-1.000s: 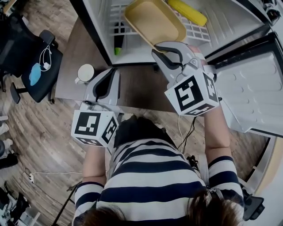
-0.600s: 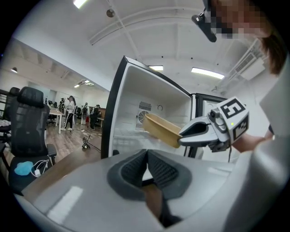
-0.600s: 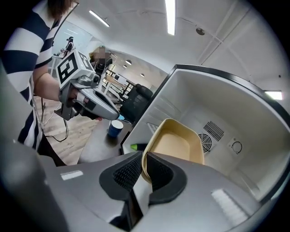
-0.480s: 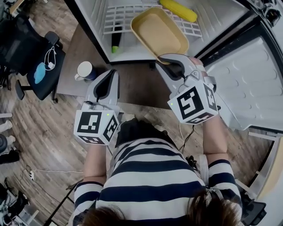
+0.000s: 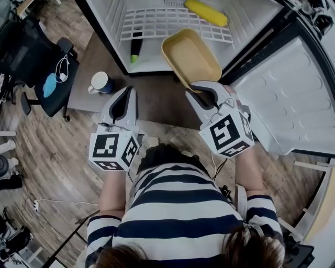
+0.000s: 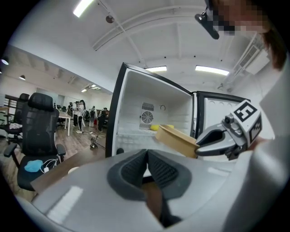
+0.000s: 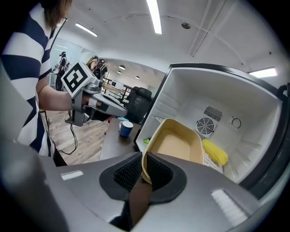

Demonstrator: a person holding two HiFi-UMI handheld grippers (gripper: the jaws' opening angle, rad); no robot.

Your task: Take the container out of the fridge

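Well, one container (image 5: 191, 56), one corn cob (image 5: 205, 12), one mug (image 5: 99, 82).

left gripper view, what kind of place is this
Probably an open-plan office or lab: a black office chair, people standing in the background, strip ceiling lights, and a small fridge.

There is one open white fridge (image 5: 251, 21) with one white wire shelf (image 5: 157, 23), one shallow tan rectangular plastic container (image 5: 191, 55), one yellow corn cob (image 5: 205, 12) and one dark stick-shaped item with a green end (image 5: 135, 49). Outside it are one dark brown tabletop (image 5: 157, 102), one blue mug with a white inside (image 5: 99, 82), one black office chair (image 5: 44, 63) and one light blue object (image 5: 48, 85). Two grey grippers show, the left gripper (image 5: 127, 90) and the right gripper (image 5: 197, 87), each with one black-and-white marker cube.
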